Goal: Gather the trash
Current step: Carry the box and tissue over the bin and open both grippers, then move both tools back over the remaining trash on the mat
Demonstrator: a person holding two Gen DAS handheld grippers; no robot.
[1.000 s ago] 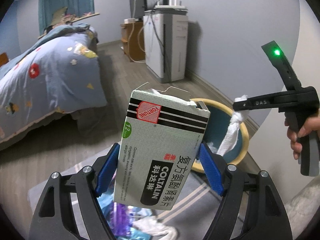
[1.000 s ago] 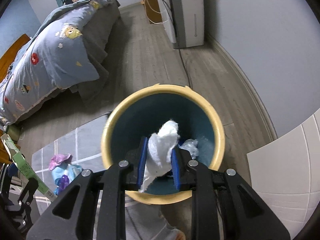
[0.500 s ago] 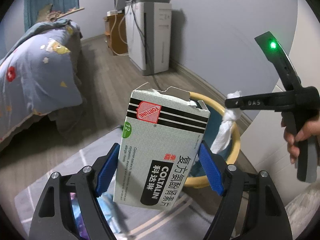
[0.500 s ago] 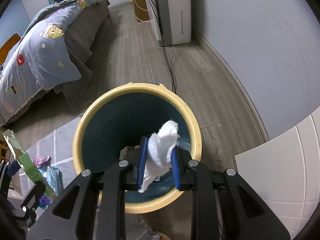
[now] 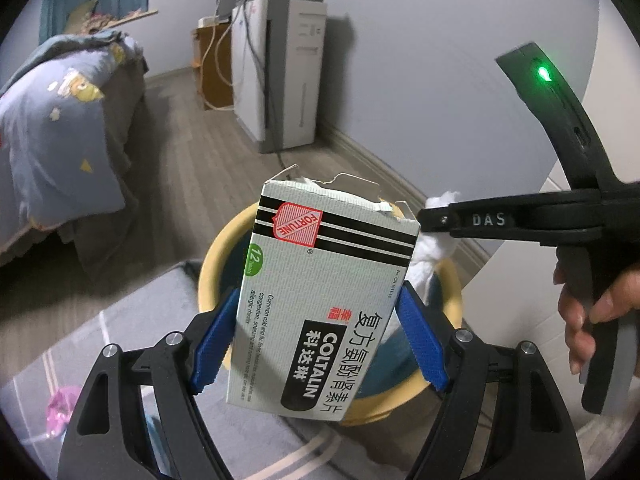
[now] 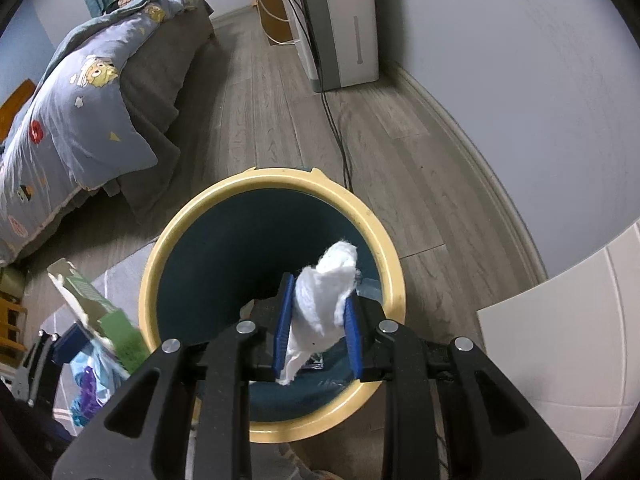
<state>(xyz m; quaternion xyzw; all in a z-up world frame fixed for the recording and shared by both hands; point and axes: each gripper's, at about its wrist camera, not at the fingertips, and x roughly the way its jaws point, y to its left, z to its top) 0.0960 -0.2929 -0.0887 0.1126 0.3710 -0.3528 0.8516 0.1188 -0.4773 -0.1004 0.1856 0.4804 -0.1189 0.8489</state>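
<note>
My right tool clamps tissue over bin; left tool clamps medicine box near rim. Neither dropped; rug litter remains.

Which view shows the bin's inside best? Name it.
Right wrist: it looks down into the bin, its dark interior open beneath the tissue. In the left wrist view the medicine box hides most of it; only rim portions show.

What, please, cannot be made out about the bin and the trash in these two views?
- Bin bottom: right wrist view, hidden by the tissue and right tongs.
- Bin's near side: left wrist view, behind the box.
- Floor trash: right wrist view, half covered by the box; kind unclear.
</note>
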